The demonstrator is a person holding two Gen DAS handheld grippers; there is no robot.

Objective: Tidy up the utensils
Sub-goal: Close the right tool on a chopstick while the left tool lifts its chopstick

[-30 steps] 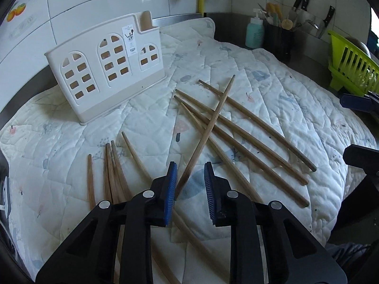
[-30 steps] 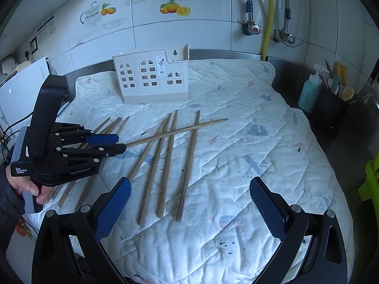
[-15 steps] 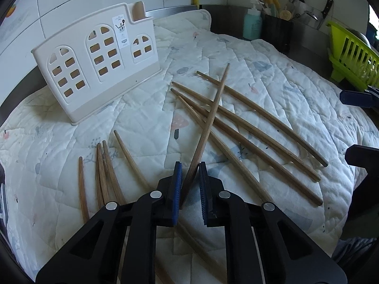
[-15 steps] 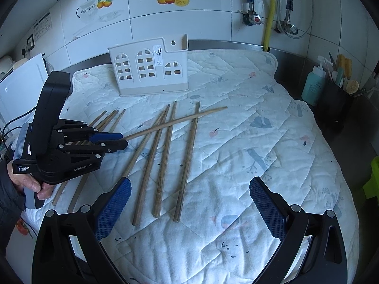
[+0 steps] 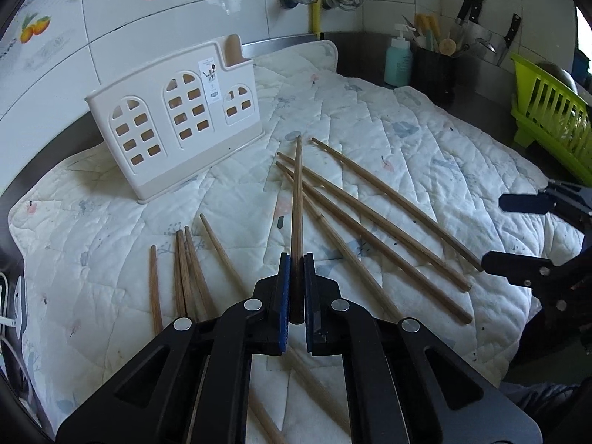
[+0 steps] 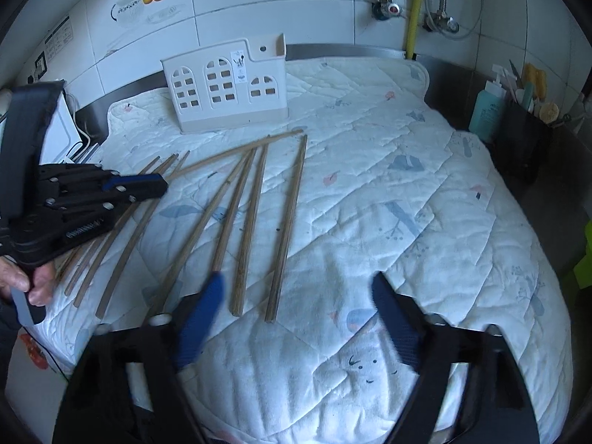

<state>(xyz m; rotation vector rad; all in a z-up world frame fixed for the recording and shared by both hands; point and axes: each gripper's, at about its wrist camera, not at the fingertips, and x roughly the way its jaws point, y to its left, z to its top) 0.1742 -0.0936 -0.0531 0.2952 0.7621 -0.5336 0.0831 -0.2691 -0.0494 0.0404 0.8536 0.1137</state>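
Gripping one chopstick [image 5: 297,199] near its thick end, the left gripper [image 5: 295,288] aims it forward at the holder [image 5: 174,118], probably for insertion; the right gripper [image 6: 296,318] waits, jaws apart.

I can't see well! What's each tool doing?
Left tool: closed on a long chopstick.
Right tool: open, holding nothing.

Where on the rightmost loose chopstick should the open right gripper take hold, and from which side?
Grip the chopstick near its blunt near end, coming down from above with fingers straddling it crosswise. It lies flat on the quilted mat, apart from its neighbours, directly ahead of the right gripper.
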